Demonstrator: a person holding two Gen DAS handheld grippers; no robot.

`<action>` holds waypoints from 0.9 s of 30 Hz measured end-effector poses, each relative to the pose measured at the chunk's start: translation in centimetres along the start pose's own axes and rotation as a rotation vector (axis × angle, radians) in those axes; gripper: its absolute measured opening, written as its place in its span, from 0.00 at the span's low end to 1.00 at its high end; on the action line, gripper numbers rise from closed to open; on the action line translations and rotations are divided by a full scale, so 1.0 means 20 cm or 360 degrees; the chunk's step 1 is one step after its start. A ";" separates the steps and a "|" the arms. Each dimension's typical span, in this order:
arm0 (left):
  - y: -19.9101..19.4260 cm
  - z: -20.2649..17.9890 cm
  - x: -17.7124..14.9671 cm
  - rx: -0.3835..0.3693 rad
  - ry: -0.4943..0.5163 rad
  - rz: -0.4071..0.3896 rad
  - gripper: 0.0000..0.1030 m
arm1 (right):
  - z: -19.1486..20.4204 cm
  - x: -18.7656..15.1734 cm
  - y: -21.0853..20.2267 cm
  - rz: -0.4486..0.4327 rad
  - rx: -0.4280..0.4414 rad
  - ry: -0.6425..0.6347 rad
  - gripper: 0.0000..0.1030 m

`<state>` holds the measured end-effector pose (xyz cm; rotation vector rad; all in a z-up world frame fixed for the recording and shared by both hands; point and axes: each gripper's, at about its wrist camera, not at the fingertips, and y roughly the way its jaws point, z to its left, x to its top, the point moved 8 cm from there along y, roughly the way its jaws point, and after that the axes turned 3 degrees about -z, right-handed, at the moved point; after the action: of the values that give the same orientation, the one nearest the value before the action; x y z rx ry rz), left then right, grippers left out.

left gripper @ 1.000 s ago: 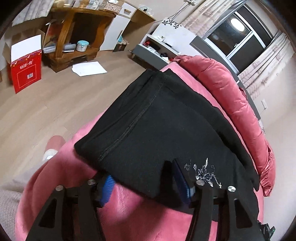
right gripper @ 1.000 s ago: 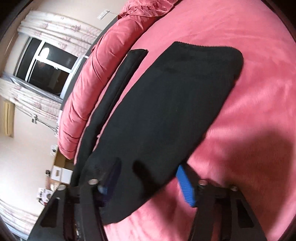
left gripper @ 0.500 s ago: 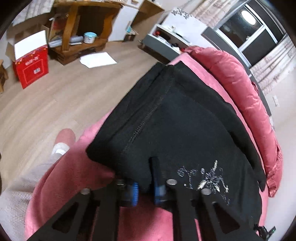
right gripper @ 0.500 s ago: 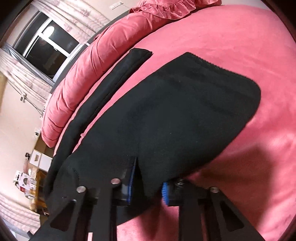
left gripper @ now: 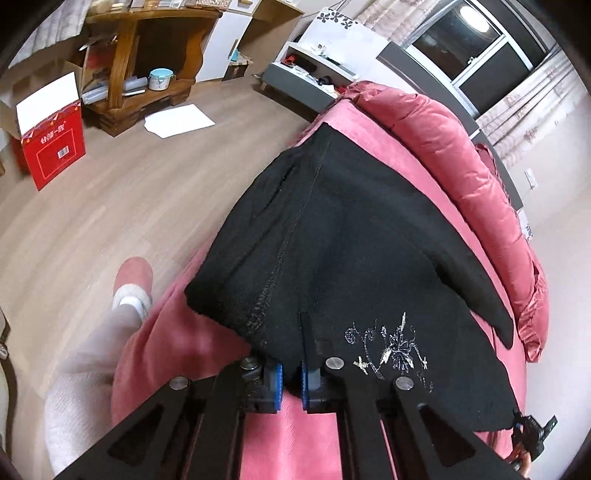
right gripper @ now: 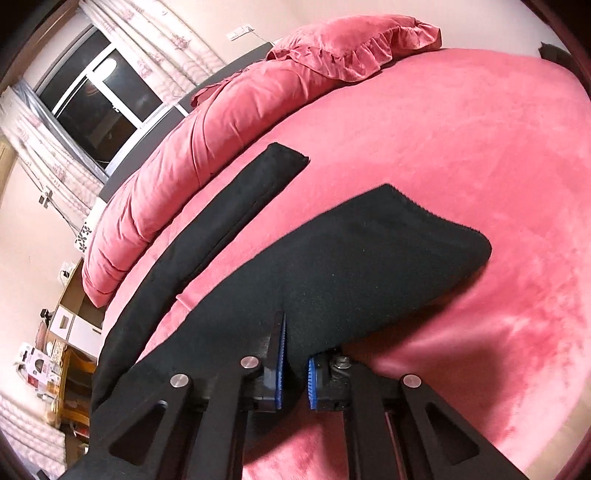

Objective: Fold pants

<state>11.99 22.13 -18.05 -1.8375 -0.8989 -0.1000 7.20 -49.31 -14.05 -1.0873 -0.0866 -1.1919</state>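
Black knit pants with silver embroidery, spread on the pink velvet bed, near edge lifted. Left gripper and right gripper both clamped on that edge. Likely trouble: thin bite slipping, or uneven lift skewing the fold.

Both views are evenly and warmly lit by indoor light; a round ceiling lamp shows as a bright reflection in the dark window, where it flares slightly. The black pants swallow almost all detail except a stitched seam and a glinting silver embroidery, and a soft shadow falls on the pink bed cover beneath the raised fabric. Strong fisheye distortion bends the floor and walls, dark vignetting rounds off the corners, and the person's leg at the left edge is smeared by blur.
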 end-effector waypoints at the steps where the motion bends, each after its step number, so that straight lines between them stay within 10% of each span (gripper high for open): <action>1: -0.01 0.00 -0.03 -0.0002 0.0000 0.0010 0.06 | -0.01 0.00 -0.02 0.0000 -0.0007 -0.0012 0.09; 27: -0.21 0.18 -0.37 0.0057 -0.0047 0.0247 0.11 | -0.44 -0.22 -0.07 0.0162 -0.0178 0.0246 0.10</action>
<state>3.00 21.85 -19.83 -1.8724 -0.7704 0.0403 0.00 -52.47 -20.32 -1.0800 0.1551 -1.1955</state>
